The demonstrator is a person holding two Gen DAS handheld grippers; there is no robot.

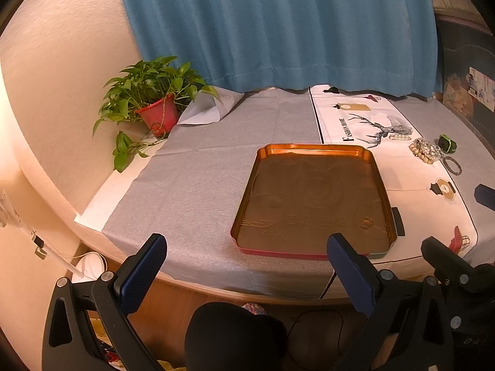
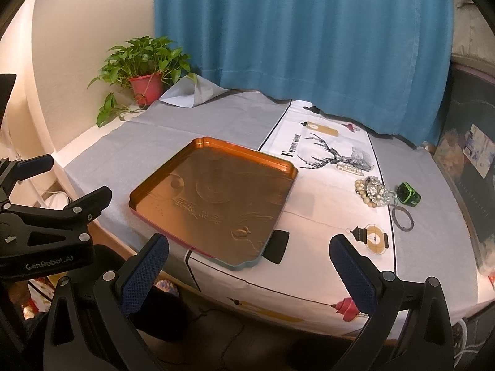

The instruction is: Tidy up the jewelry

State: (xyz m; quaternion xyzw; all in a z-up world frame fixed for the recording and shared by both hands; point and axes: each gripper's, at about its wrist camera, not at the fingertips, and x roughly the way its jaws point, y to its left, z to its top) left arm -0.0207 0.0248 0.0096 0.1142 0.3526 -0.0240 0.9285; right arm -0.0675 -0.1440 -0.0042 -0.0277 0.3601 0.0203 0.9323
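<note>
An empty orange metal tray (image 1: pixel 383 185) (image 2: pixel 136 198) lies on the table near its front edge. To its right on a white printed cloth lies the jewelry: a heap of bead bracelets (image 1: pixel 425 151) (image 2: pixel 372 193), a short pearl piece (image 1: pixel 399 137) (image 2: pixel 349 168), a dark ring bangle (image 1: pixel 452 165) (image 2: pixel 402 218) and a green watch (image 1: pixel 447 143) (image 2: pixel 408 194). My left gripper (image 1: pixel 247 266) is open and empty, held before the table's front edge left of the tray. My right gripper (image 2: pixel 249 269) is open and empty, before the front edge, below the tray's right corner.
A potted plant in a red pot (image 1: pixel 157 116) (image 2: pixel 146 88) stands at the back left by the wall. A blue curtain (image 1: pixel 278 24) hangs behind the table. A grey cloth (image 1: pixel 201 179) covers the left part. A dark blue box (image 1: pixel 485 196) sits at the far right.
</note>
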